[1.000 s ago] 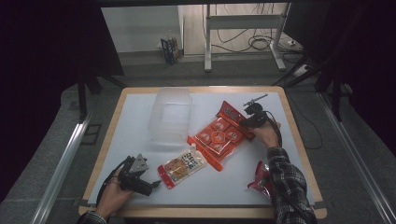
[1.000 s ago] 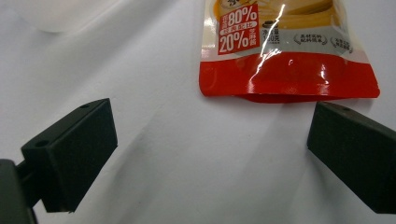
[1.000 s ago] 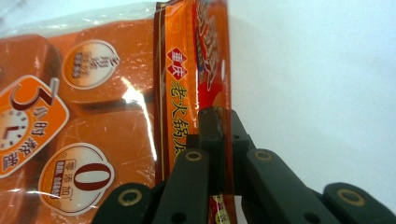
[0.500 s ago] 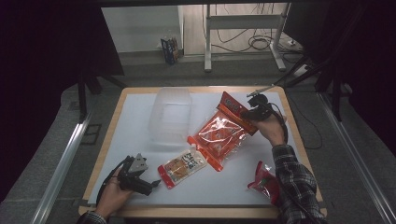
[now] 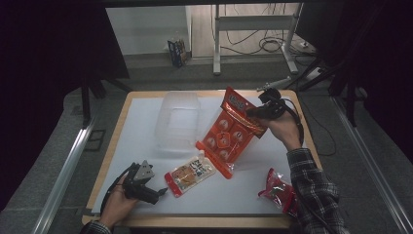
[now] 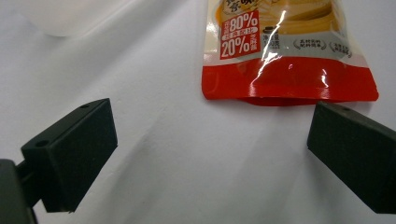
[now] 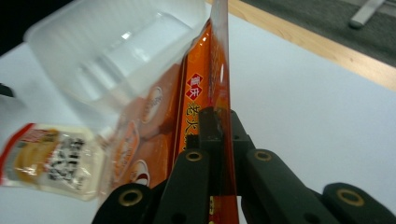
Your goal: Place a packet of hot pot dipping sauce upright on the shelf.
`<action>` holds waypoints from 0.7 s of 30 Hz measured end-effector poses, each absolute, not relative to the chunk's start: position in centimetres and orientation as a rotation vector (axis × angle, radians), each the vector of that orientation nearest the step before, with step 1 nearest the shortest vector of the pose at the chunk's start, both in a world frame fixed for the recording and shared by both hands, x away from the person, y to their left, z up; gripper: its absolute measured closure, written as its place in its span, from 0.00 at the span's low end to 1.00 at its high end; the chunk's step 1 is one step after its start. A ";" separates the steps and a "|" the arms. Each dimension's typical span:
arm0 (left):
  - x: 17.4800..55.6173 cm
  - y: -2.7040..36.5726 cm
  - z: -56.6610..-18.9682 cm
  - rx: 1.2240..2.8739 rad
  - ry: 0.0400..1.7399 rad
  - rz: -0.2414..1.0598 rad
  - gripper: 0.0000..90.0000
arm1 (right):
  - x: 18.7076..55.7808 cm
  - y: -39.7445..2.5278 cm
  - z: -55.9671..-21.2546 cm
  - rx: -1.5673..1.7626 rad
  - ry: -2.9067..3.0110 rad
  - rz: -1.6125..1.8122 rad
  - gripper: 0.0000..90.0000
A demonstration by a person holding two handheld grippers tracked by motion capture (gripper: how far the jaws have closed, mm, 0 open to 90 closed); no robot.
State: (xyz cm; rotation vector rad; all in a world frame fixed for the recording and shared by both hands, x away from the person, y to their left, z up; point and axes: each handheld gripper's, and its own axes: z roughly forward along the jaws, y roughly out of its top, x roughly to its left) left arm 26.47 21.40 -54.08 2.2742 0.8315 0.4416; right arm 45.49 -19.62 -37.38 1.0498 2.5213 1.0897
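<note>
My right gripper point(image 5: 256, 111) has raised the large orange foil snack pouch point(image 5: 229, 132) since a second ago: then it lay nearly flat, now its top edge stands lifted at the upper right of the high view while its bottom corner touches the white tabletop point(image 5: 311, 192) at centre frame. In the right gripper view that gripper point(image 7: 219, 122) is clamped tight on the pouch's point(image 7: 198, 100) edge.

My left gripper point(image 5: 160, 192) has stayed at the lower left of the high view; in its own view its jaws stand wide apart with nothing between them, just short of the small red-and-cream flat packet point(image 6: 286, 51).

One clear plastic tub point(image 5: 179, 119) sits left of the pouch; I see nothing in it. One small packet point(image 5: 190, 174) lies at lower centre, and one red crinkled bag point(image 5: 278, 189) lies beside my right sleeve at lower right.
</note>
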 end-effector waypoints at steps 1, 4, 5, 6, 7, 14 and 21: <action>26.5 21.4 -54.0 2.271 0.833 0.442 0.02 | 45.1 -19.2 -36.6 1.033 2.522 1.115 0.99; 26.5 21.5 -54.0 2.269 0.832 0.443 0.02 | 44.9 -18.8 -35.8 1.015 2.524 1.139 0.99; 26.5 21.5 -54.0 2.270 0.833 0.443 0.02 | 44.7 -18.6 -35.5 1.012 2.523 1.150 0.99; 26.5 21.5 -54.0 2.269 0.833 0.443 0.02 | 44.5 -18.4 -35.0 1.003 2.523 1.160 0.99; 26.5 21.5 -54.0 2.266 0.834 0.443 0.02 | 44.4 -18.2 -34.7 0.998 2.522 1.166 0.99; 26.5 21.5 -54.0 2.268 0.825 0.447 0.02 | 43.8 -16.8 -32.9 0.968 2.542 1.223 0.99; 26.5 21.5 -54.0 2.267 0.825 0.444 0.02 | 43.6 -15.5 -31.6 0.927 2.551 1.221 0.99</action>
